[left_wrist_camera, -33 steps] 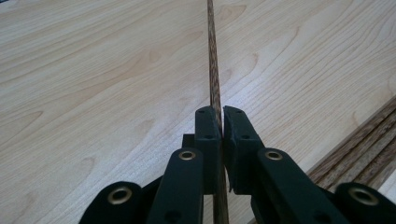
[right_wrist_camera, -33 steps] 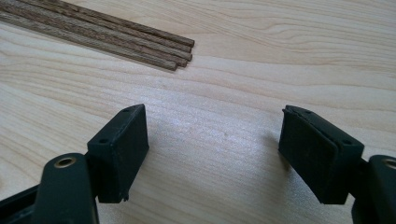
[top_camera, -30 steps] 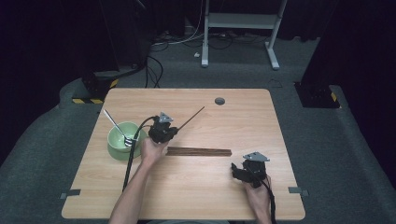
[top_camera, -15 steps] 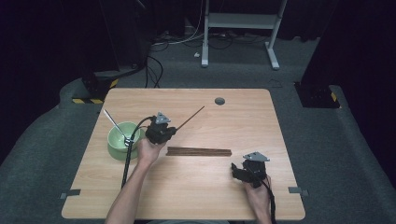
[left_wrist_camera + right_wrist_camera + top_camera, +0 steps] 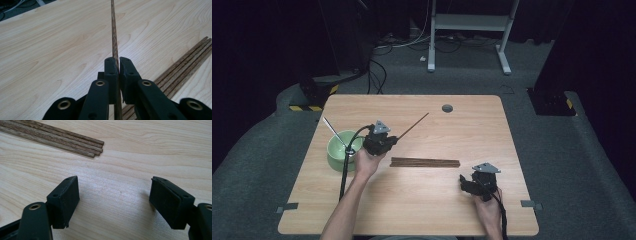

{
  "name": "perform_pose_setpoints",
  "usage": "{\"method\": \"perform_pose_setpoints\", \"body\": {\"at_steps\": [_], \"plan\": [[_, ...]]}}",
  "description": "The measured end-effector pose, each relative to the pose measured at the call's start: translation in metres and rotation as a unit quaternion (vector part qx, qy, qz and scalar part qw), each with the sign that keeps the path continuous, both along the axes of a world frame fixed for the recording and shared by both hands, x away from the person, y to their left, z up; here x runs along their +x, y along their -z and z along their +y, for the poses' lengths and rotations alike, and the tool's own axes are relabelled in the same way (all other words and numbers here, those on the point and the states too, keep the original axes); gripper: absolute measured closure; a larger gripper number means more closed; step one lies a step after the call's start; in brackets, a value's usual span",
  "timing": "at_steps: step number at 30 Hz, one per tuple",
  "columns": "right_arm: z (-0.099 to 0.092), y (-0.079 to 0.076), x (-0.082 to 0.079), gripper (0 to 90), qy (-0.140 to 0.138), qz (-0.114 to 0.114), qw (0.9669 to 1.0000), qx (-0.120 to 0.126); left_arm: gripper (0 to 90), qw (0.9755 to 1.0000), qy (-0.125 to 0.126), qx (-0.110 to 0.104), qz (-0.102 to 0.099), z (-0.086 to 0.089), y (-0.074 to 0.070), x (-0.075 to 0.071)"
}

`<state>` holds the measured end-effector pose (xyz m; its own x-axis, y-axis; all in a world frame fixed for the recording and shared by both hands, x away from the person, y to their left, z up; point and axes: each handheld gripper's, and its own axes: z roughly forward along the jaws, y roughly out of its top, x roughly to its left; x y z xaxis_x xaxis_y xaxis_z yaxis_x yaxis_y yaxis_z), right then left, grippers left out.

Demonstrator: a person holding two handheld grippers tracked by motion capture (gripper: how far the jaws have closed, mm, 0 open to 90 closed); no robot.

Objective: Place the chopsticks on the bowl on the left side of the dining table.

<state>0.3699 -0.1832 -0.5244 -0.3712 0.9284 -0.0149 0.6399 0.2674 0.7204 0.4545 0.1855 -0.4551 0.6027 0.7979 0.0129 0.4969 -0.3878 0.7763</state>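
A dark wooden chopstick point(image 5: 413, 125) sticks out up and to the right from my left gripper point(image 5: 384, 141), which is shut on it just right of a green bowl point(image 5: 338, 152). In the left gripper view the chopstick point(image 5: 114, 35) runs straight up from between the pressed pads point(image 5: 111, 72). A bundle of several chopsticks point(image 5: 425, 162) lies flat on the table's middle, also seen as chopsticks point(image 5: 185, 67) and chopsticks point(image 5: 55, 138). My right gripper point(image 5: 469, 184) rests near the front right, open, with bare wood between its fingers point(image 5: 65, 200).
A thin white stick point(image 5: 333, 131) leans out of the green bowl toward the back left. The wooden table point(image 5: 512, 200) has a dark round grommet point(image 5: 447, 108) near its back edge. Cables and a white frame stand on the floor behind.
My left hand has shifted a little left and up toward the bowl, carrying the chopstick with it. The right hand has kept still.
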Motion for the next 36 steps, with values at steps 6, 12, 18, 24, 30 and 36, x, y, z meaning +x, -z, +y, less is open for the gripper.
{"method": "perform_pose_setpoints", "body": {"at_steps": [6, 12, 18, 24, 30, 36], "plan": [[0.0, 0.0, 0.0, 23.3, 0.0, 0.0, 1.0, 0.0, 84.3, 1.0, -0.001, -0.002, -0.001, 0.005, -0.004, -0.004], [0.0, 0.0, 0.0, 23.3, 0.0, 0.0, 1.0, 0.0, 84.4, 1.0, -0.004, -0.007, -0.003, 0.013, -0.006, -0.008], [0.0, 0.0, 0.0, 23.3, 0.0, 0.0, 1.0, 0.0, 84.4, 0.9999, -0.009, -0.008, -0.007, 0.023, -0.01, -0.012], [0.0, 0.0, 0.0, 23.3, 0.0, 0.0, 1.0, 0.0, 84.3, 0.9997, -0.016, -0.014, -0.009, 0.033, -0.012, -0.016], [0.0, 0.0, 0.0, 23.3, -0.001, -0.001, 1.0, -0.001, 84.3, 0.9996, -0.02, -0.017, -0.01, 0.042, -0.015, -0.019], [0.0, 0.0, 0.0, 23.3, -0.001, 0.0, 1.0, -0.001, 84.3, 0.9994, -0.022, -0.02, -0.018, 0.048, -0.022, -0.023]]}}
